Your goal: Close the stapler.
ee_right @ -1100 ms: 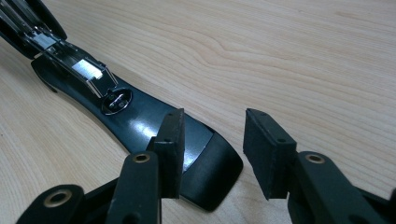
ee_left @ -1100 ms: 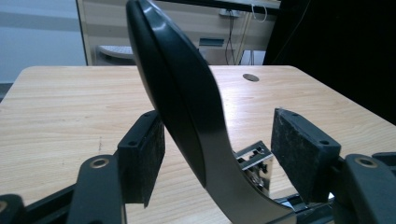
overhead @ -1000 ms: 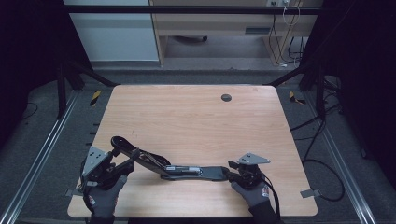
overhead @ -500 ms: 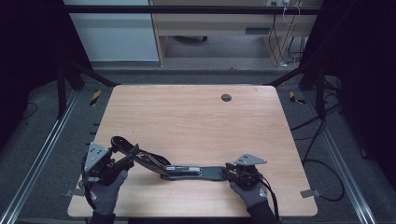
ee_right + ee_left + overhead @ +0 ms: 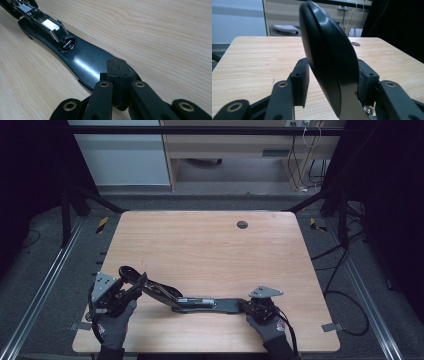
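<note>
Around my jaws there is little: the bare wooden table (image 5: 210,245) runs away ahead of both, with one small dark round hole (image 5: 242,224) far beyond my right jaws, and a pale keyboard (image 5: 285,28) on a shelf past the far edge. Nothing blocks either pair of jaws (the only thing near them is the work itself).

That work is a long black stapler (image 5: 200,302), opened out and lying between my two grippers, its base flat on the wood and its upper arm slanting up towards my left.

My left gripper (image 5: 134,287) has the rounded end of that raised arm standing between its pads. The jaws have just been closing on it. One pad lies against the arm and the other is a little way off, so they are apart, not yet clamped.

My right gripper (image 5: 246,305) has also just been closing. Its pads now meet, pressed together right over the base's near tip. I cannot tell whether they pinch its rim.
</note>
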A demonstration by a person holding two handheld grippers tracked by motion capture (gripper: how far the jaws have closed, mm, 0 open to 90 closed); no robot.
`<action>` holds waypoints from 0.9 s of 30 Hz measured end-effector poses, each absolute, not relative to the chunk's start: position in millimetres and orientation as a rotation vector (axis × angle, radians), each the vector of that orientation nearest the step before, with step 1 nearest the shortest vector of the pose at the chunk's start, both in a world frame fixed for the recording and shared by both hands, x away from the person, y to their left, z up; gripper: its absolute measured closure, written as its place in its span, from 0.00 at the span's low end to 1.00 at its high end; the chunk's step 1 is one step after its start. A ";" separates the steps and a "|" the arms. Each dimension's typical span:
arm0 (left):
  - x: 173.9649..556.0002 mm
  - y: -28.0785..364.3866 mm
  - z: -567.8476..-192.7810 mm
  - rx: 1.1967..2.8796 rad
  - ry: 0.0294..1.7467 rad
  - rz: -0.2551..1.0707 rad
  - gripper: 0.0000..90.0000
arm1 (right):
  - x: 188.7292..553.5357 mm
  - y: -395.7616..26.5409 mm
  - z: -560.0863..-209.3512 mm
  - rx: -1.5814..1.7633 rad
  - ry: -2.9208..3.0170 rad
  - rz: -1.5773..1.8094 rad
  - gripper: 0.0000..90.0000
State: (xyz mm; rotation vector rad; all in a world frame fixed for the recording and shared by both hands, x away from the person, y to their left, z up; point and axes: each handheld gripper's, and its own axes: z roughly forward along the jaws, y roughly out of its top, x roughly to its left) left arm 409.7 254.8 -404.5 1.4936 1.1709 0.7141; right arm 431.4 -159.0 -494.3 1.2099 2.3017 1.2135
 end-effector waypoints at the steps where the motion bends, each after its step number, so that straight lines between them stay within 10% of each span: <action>1: 409.3 254.9 -404.1 1.491 1.169 0.717 0.60 | 431.0 -158.4 -494.4 1.217 2.304 1.214 1.00; 27: 406.8 241.3 -394.7 1.470 1.145 0.692 0.67 | 431.3 -159.7 -497.4 1.269 2.301 1.245 1.00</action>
